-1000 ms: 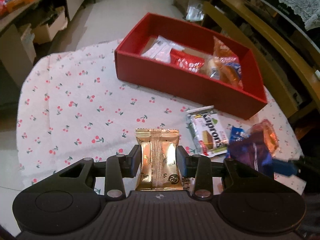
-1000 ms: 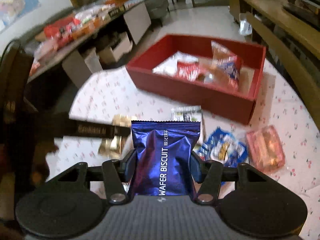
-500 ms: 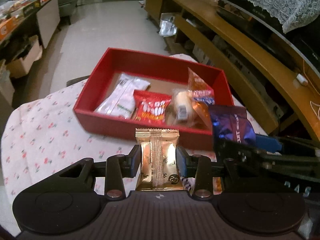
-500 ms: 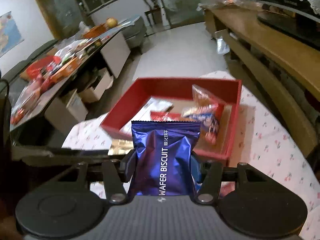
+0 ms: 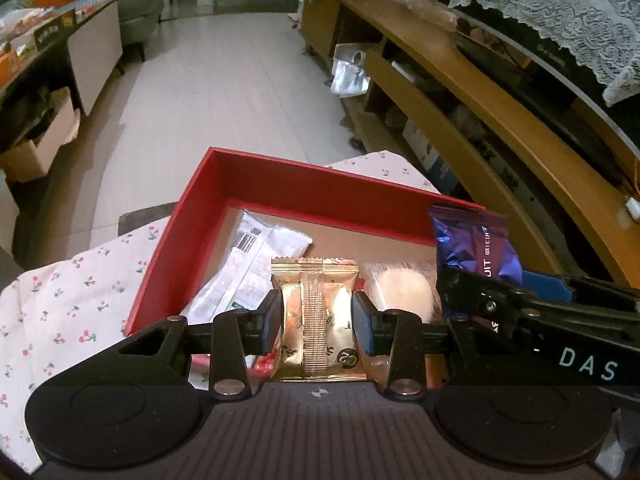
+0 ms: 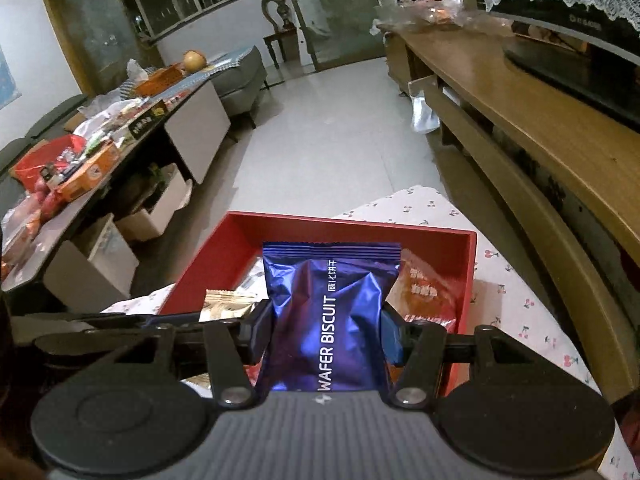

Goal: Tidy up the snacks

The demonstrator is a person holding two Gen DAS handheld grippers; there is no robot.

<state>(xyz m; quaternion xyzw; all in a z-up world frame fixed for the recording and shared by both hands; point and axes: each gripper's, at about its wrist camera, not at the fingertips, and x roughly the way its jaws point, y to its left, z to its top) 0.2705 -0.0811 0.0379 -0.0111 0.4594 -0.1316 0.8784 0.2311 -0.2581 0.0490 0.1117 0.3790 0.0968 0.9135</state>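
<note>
Within the last second both grippers have travelled from low over the cherry-print tablecloth (image 5: 72, 296) to a position over the red box (image 5: 200, 208), and the loose snacks that lay on the cloth a second ago have dropped out of both views. The left gripper (image 5: 318, 316) remains clenched on the gold packet (image 5: 316, 312), which stands upright between its pads and now hangs over the near part of the box, above the white wrapper (image 5: 256, 264) and a pale round snack (image 5: 400, 288) already lying inside. The right gripper (image 6: 326, 332) likewise keeps its grasp on the blue wafer biscuit pack (image 6: 332, 320), held upright over the near right part of the box, with an orange packet (image 6: 424, 292) in the box just behind it. In the left view the same blue pack sits to the right of the gold one, so the two grippers are close side by side. Judging from this, the carry is finished and the release is the step in hand: each pack looks ready to be let go into the box. The crowding is the likely trouble, since the two tools may bump, and either pack could land propped on what is below.
</note>
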